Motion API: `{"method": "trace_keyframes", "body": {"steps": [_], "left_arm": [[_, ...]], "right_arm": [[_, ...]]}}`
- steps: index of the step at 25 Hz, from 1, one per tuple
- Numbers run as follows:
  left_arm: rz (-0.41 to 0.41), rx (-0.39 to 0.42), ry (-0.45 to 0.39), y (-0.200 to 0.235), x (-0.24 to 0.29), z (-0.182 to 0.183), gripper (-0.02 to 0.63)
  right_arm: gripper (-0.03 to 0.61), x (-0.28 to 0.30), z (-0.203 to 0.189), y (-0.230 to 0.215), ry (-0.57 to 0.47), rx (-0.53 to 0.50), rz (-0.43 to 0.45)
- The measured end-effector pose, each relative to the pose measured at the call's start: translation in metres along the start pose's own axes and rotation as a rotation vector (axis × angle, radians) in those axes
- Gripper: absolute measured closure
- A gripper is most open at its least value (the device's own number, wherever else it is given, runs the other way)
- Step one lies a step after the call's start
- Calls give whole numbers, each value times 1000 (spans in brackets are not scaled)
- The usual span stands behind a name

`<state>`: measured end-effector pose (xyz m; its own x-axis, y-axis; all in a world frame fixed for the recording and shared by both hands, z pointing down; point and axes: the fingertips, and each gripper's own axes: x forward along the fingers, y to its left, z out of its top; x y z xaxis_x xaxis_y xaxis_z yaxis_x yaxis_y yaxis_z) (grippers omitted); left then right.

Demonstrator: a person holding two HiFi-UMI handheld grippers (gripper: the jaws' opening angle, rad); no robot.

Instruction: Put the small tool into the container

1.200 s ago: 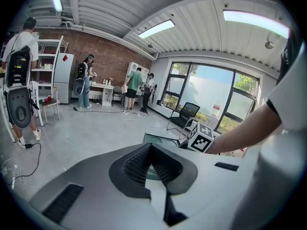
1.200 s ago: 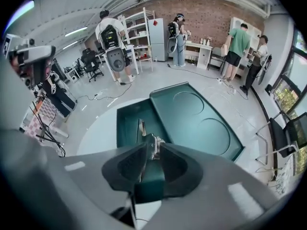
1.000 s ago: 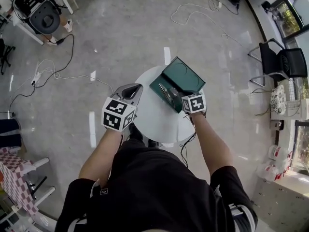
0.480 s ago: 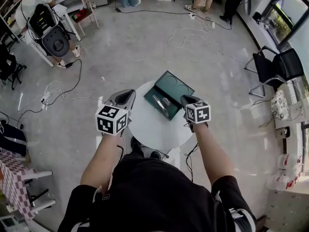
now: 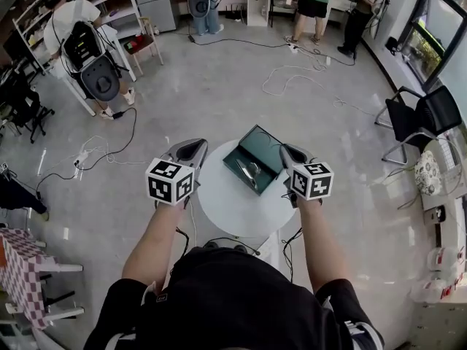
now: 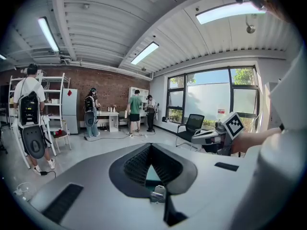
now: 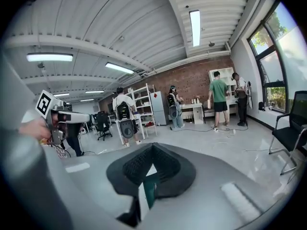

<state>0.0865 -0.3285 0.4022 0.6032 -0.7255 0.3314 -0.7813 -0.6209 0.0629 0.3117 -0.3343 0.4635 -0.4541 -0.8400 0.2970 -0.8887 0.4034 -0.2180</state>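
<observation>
1. Jaws of the left gripper [image 6: 151,147] meet at their tips, gripping nothing.
2. Right gripper [image 7: 152,146] jaws are likewise closed and empty.
3. Small tool [image 5: 249,172] lies inside the green container [image 5: 266,146] on the round tabletop [image 5: 226,195], between both grippers.

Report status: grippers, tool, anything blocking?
Left gripper shut, empty. Right gripper shut, empty. Small metal tool lies inside green container on round table. Nothing blocking.
</observation>
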Motion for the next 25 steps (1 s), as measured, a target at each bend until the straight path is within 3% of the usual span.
{"method": "trace_keyframes", "body": {"steps": [10, 14, 19, 25], "left_arm": [[-67, 91, -100, -4, -4, 67, 609], [-67, 85, -121, 11, -12, 80, 609], [-15, 121, -162, 26, -22, 89, 609], [-8, 126, -197, 31, -28, 88, 609]], "right_arm": [[568, -34, 76, 31, -186, -31, 5], [568, -41, 103, 48, -235, -51, -6], [568, -62, 133, 59, -365, -28, -90], [569, -87, 147, 79, -483, -118, -131]]}}
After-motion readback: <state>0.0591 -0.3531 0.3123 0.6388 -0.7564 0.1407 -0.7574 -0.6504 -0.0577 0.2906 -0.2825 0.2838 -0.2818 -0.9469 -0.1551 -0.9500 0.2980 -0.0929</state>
